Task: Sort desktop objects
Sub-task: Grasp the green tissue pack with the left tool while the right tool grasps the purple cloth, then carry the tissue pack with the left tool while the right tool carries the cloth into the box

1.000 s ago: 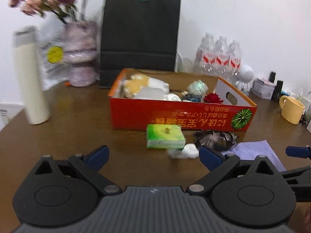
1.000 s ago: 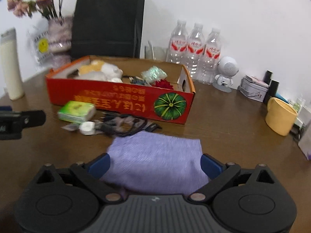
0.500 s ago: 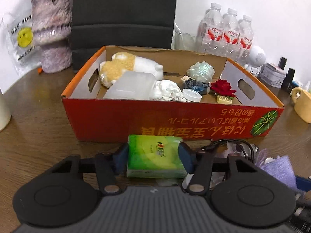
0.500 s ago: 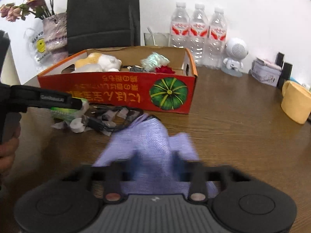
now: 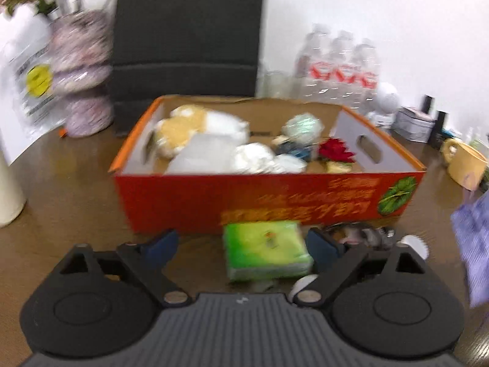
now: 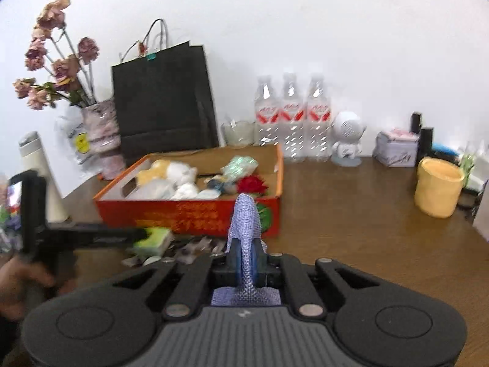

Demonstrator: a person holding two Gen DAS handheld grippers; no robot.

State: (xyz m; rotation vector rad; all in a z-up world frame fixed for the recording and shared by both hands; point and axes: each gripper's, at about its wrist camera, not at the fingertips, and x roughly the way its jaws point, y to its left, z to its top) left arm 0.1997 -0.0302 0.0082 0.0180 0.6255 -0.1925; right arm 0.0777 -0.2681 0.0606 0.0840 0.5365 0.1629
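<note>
Left gripper (image 5: 240, 244): spread wide, grasping nothing. Green pack (image 5: 266, 249) flat on the tabletop (image 5: 70, 183) between the two blue fingers (image 5: 160, 244), but off-centre, hard against the right one and well apart from the left. Long axis of the pack running roughly fore-and-aft along the fingers, slightly skewed toward the right; motion blur in the left view, so skew perhaps overstated. Coming move probably hinging on that offset: a small shift rightward before closing, otherwise likely to shove the pack sideways rather than pinch it squarely. Just beyond the pack, the orange box (image 5: 275, 195), already carrying soft toys, a red flower and other bits; the pack touching or nearly touching its front wall. White cap (image 5: 414, 244) and tangled cable (image 5: 357, 234) beside the right finger, close enough to be caught.

Right gripper (image 6: 246, 260): clenched on the purple cloth (image 6: 246, 214), the fabric standing up between the fingers and raised off the tabletop, in front of the box's near-right corner (image 6: 275, 202). Nearer to the box opening than the left, with a short carry forward and over the wall left to drop the cloth in.
</note>
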